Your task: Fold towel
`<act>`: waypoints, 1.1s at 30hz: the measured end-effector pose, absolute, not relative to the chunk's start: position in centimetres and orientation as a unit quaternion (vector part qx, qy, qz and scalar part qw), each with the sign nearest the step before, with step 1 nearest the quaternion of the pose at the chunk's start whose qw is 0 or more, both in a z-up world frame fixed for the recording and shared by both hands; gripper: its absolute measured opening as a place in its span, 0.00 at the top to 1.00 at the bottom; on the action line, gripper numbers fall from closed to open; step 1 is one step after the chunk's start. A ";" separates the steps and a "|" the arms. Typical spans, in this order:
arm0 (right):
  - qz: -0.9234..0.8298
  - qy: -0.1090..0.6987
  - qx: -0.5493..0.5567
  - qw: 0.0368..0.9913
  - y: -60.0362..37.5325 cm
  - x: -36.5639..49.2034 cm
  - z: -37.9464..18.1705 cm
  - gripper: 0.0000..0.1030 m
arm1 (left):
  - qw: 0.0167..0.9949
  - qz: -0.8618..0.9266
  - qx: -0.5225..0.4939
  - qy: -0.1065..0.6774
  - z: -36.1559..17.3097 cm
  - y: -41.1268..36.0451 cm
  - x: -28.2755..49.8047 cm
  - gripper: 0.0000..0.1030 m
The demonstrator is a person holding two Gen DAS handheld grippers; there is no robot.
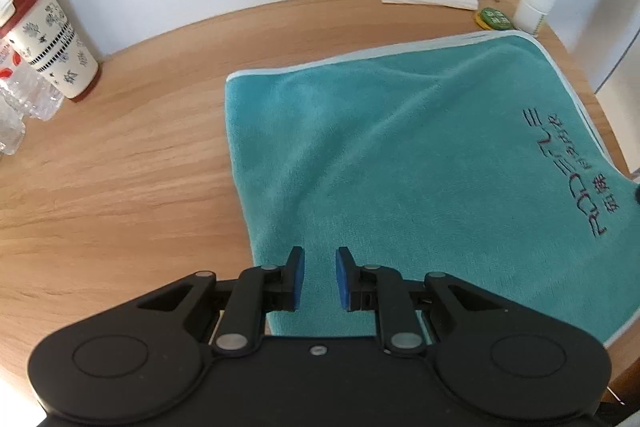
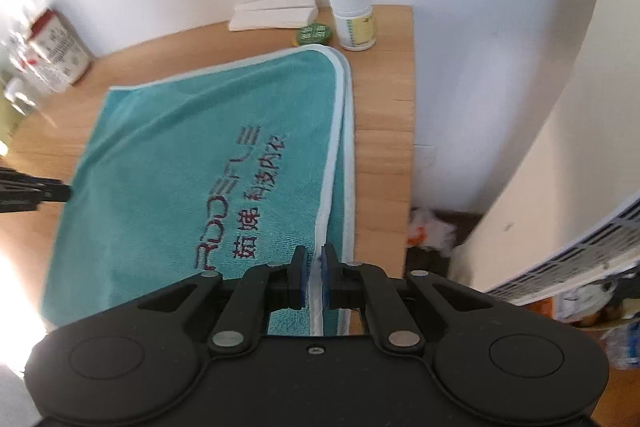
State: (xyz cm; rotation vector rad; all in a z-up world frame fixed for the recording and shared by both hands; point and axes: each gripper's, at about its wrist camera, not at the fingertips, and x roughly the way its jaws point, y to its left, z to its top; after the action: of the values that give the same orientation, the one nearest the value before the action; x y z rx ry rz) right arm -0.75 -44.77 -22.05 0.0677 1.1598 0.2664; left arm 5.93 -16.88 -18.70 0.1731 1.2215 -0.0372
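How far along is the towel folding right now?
One fold looks done: the teal towel lies doubled on the wooden table, two pale hems stacked along its right edge. In hand: the right gripper is pinched on that hem, while the left gripper hovers open over the near edge. Left, I'd guess: another fold, since the towel still covers much of the table.

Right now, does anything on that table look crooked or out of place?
Nothing spilled or damaged. The teal towel is already folded once, but its layers sit slightly offset along the right edge, where the right claw pinches the pale trim. It also lies a bit askew and rumpled on the table.
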 end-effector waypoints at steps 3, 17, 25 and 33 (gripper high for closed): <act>0.099 0.546 -0.003 0.832 -43.8 -1.0 -22.9 0.92 | 0.808 -0.022 0.084 0.583 -19.9 -17.0 5.6 0.83; 0.077 0.553 -0.017 0.830 -42.6 -1.3 -23.1 0.93 | 0.801 -0.007 0.122 0.586 -21.3 -16.6 7.1 0.79; 0.063 0.561 0.017 0.825 -43.2 -0.9 -23.2 0.93 | 0.845 -0.015 0.070 0.530 -18.3 -12.9 11.6 0.70; 0.062 0.578 0.021 0.813 -43.1 -0.3 -23.2 0.93 | 0.853 0.016 0.090 0.514 -20.8 -12.6 18.3 0.78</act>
State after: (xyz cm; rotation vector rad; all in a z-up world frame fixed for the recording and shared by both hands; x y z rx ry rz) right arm -0.30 -43.15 -23.18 0.0448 1.2342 0.1326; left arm 18.30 -12.57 -20.82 0.1895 1.0821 0.0329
